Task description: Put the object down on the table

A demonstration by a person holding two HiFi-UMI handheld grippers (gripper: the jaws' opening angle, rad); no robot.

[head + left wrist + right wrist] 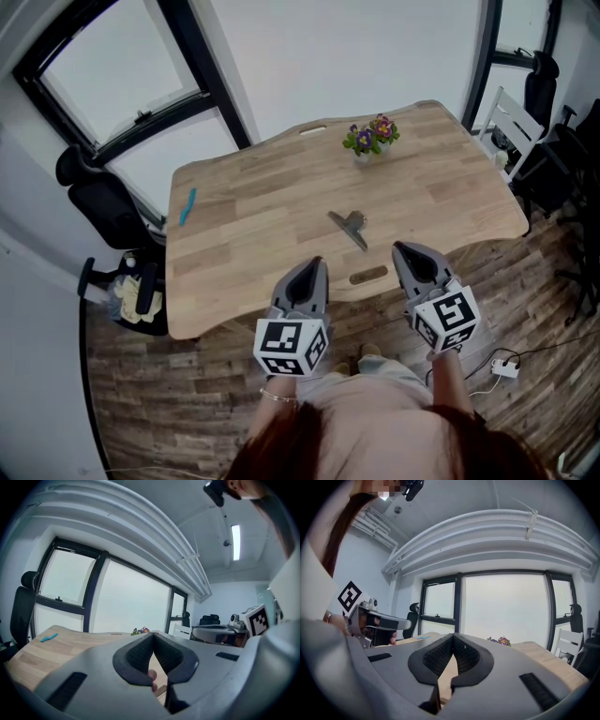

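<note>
Grey metal, perhaps a small clip, the object (351,226) already lies on the table (244,234) at six o'clock from the flowers (370,138), and with the left gripper (315,266) and right gripper (401,251) both closed and empty, nothing seems left.

On the table (262,206), flowers (371,137) stand behind the object (350,226).
</note>
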